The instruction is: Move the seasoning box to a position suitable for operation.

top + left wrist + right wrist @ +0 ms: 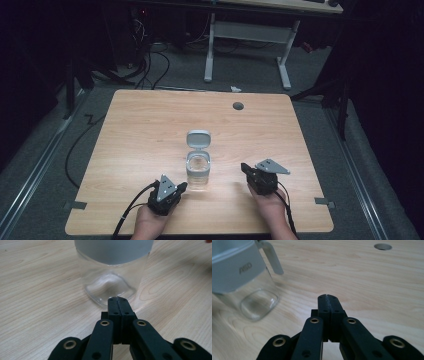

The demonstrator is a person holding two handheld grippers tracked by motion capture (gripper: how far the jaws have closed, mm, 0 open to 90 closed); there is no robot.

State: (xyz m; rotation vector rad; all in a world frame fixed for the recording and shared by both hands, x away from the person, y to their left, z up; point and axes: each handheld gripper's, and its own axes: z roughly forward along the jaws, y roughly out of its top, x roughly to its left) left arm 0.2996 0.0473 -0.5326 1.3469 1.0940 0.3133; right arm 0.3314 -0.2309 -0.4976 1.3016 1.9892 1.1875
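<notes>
Wooden table (150, 130), mid-frame: upright open jar (198, 170). Left gripper (181, 187), jaws pressed together empty, seems nearest, just lower-left; right gripper (244, 167) likewise closed, empty.

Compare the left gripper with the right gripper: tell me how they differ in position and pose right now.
The left gripper sits right next to the clear jar, its tips almost at the glass base; the right gripper is farther from it, with bare table between. The left gripper points straight at the jar; the right gripper points past it, leaving the jar off to one side in its own view. Both have jaws shut on nothing and sit low over the table.
</notes>
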